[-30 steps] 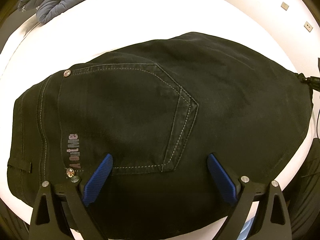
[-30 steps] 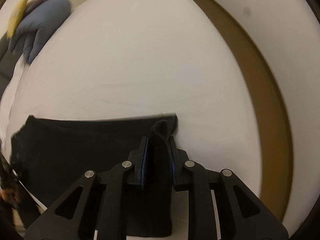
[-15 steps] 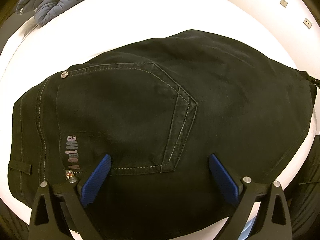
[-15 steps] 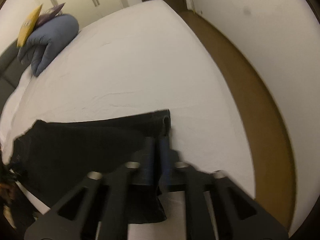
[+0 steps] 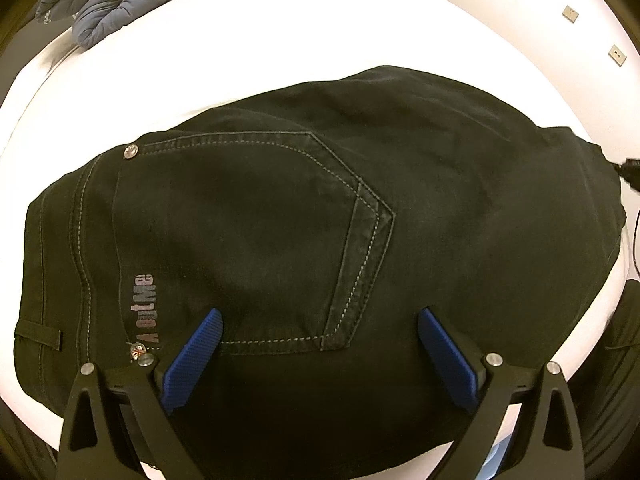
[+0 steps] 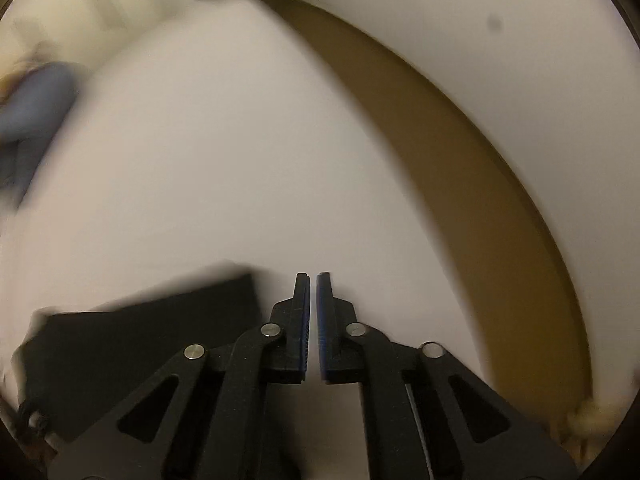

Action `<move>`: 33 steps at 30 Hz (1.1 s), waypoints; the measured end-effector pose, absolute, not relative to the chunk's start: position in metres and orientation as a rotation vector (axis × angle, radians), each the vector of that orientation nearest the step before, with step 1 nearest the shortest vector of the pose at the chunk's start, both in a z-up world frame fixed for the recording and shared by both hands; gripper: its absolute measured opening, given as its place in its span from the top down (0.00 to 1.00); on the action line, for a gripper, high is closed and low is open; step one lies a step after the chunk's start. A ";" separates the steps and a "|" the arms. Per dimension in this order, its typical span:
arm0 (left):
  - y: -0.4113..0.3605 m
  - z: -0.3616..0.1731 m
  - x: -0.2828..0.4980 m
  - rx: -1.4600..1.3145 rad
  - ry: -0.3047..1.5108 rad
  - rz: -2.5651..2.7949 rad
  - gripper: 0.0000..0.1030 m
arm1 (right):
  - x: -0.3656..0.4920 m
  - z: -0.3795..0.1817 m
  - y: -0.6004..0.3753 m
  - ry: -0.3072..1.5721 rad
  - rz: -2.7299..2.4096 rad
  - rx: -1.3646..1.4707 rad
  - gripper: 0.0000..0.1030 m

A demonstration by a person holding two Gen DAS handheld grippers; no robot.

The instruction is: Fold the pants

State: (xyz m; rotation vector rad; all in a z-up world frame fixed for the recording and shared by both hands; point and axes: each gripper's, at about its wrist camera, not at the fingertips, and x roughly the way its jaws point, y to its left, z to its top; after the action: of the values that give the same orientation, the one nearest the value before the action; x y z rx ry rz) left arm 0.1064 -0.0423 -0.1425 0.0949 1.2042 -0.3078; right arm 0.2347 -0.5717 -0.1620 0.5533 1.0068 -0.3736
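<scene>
Black jeans (image 5: 280, 220) lie folded on a white bed (image 5: 320, 20), back pocket and a printed logo facing up. My left gripper (image 5: 319, 314) hovers over them, open wide, its blue pads (image 5: 192, 360) on either side of the pocket's lower edge and gripping nothing. In the blurred right wrist view, the jeans' folded corner (image 6: 140, 340) lies at the lower left. My right gripper (image 6: 313, 276) is just to the right of that corner, over bare sheet (image 6: 220, 160). Its jaws are opening, with a thin gap and nothing between them.
A blue-grey padded jacket (image 5: 120, 0) lies at the far left end of the bed, also visible as a blur (image 6: 32, 100). A brown floor strip (image 6: 440, 140) runs along the bed's right edge, with a white wall (image 6: 500, 40) beyond it.
My right gripper has let go of the jeans' edge it was pinching and has swung right, off the fabric. The left gripper and the jeans under it have stayed put.
</scene>
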 end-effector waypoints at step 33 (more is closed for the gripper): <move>-0.062 -0.144 0.095 0.118 1.209 -0.325 0.03 | 0.137 -0.127 -0.588 1.199 -0.006 1.042 0.72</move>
State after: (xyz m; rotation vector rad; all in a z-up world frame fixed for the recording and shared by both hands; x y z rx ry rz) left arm 0.0954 -0.0619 -0.1443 0.1184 1.2086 -0.3247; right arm 0.1370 -0.5884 -0.1275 1.0425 1.1988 -0.0056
